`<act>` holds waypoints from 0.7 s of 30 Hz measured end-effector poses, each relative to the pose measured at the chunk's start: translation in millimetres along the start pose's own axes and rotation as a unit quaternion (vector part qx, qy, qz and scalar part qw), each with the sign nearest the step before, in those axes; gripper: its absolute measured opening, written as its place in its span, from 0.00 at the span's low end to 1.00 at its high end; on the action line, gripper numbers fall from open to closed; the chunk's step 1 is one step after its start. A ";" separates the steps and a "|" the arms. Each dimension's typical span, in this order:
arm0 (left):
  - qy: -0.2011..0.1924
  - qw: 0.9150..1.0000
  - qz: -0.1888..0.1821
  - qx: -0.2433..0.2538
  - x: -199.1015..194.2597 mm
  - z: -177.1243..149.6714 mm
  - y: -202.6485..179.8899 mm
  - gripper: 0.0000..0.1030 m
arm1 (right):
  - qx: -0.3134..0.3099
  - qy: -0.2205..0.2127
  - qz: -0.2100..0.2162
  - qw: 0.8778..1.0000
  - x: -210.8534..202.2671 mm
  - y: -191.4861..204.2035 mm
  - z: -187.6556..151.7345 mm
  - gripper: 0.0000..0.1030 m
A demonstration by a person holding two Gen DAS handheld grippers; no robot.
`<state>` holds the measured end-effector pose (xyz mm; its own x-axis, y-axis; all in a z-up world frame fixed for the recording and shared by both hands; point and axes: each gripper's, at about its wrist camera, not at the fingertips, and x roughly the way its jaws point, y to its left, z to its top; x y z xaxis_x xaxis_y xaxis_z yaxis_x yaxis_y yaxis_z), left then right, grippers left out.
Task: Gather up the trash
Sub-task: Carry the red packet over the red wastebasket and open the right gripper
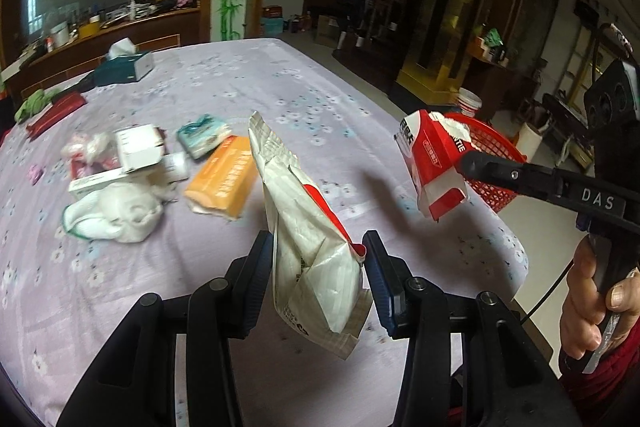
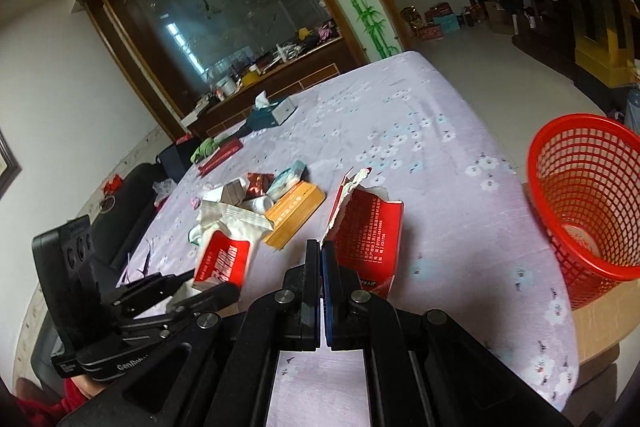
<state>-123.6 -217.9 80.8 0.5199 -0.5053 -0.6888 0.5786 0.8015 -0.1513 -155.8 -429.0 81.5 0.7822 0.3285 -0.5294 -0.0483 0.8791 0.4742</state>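
Observation:
In the left wrist view, my left gripper (image 1: 318, 241) is shut on a crumpled white and red foil bag (image 1: 308, 211) and holds it above the table. My right gripper (image 2: 321, 247) is shut on a torn red carton (image 2: 366, 227), also off the table. That carton (image 1: 430, 163) hangs just in front of a red mesh basket (image 1: 494, 151) standing past the table's right edge. The basket (image 2: 588, 203) is open-topped. More trash lies further back on the table: an orange box (image 1: 222, 179), a crumpled white bag (image 1: 116, 211), a teal packet (image 1: 202, 133) and a white box (image 1: 138, 147).
A purple floral cloth covers the table (image 1: 288, 83). A teal tissue box (image 1: 124, 67), a long dark red box (image 1: 56, 115) and a green cloth (image 1: 34, 103) lie at its far left. A hand (image 1: 588, 299) grips the right tool's handle. A white bucket (image 1: 468, 101) stands behind the basket.

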 end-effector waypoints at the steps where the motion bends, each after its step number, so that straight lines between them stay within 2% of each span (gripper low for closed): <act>1: 0.001 1.000 -0.002 0.003 1.5 0.7 -3.0 0.43 | 0.003 -0.005 -0.002 1.000 -4.2 -3.5 1.1 0.01; 10: 0.010 0.998 -0.040 0.043 26.3 32.1 -51.5 0.43 | 0.052 -0.060 -0.046 0.996 -49.7 -53.8 16.2 0.01; 17: 0.024 0.993 -0.101 0.058 68.9 78.5 -106.8 0.44 | 0.103 -0.100 -0.094 0.985 -86.1 -108.6 31.0 0.01; 21: 0.038 0.989 -0.122 0.076 97.9 100.7 -143.2 0.44 | 0.125 -0.111 -0.113 0.979 -95.3 -134.7 38.5 0.01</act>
<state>-92.2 -414.3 106.3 0.3077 -0.6467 -0.6979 0.7710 0.5993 -0.2153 -199.9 -592.0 95.3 0.8725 0.0273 -0.4879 0.2739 0.7994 0.5347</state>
